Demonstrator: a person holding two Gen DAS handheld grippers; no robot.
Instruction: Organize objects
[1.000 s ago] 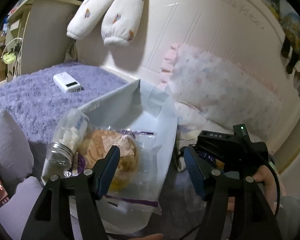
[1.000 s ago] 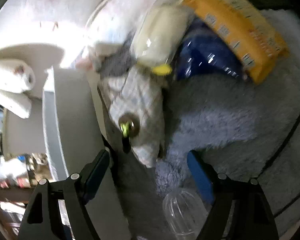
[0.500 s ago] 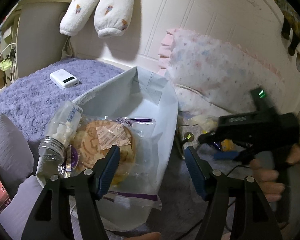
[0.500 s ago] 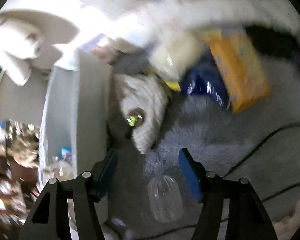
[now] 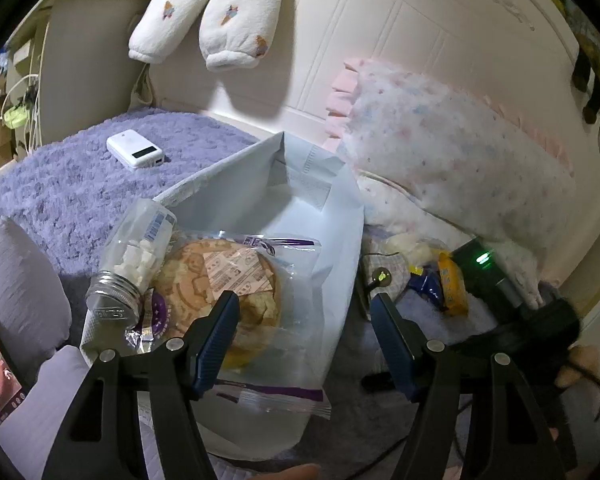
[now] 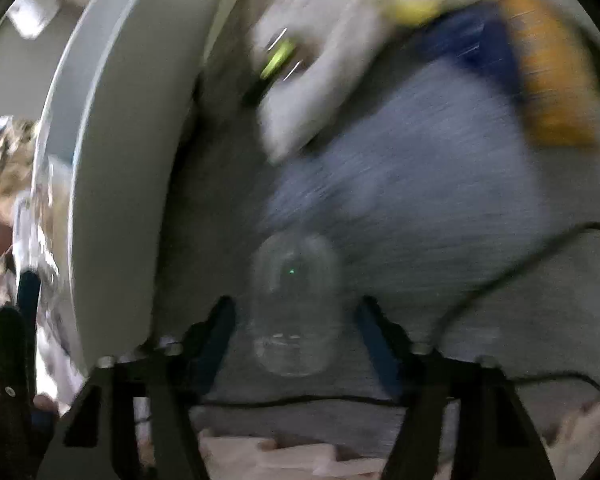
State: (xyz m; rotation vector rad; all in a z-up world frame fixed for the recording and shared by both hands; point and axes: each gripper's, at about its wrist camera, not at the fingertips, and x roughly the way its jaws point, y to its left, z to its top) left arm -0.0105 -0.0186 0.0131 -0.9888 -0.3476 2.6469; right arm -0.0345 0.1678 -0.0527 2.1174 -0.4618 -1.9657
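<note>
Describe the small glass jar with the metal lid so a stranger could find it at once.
Start at the purple fuzzy blanket and find the open grey-white bag lying on it. The glass jar leans at the bag's left edge, beside a bagged round pastry. It alone is clear, with white cubes inside and a silver screw lid.

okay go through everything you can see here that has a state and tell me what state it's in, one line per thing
Grey bag: open, propped up on the blanket.
Glass jar: capped, lying tilted in the bag.
Zip pouch of cookies: lying in the bag's mouth.
Clear plastic bottle: lying on the blanket, between the right fingers.
Power bank: flat on the blanket.
Left gripper: open, empty.
Right gripper: closing, not yet gripping the bottle.
</note>
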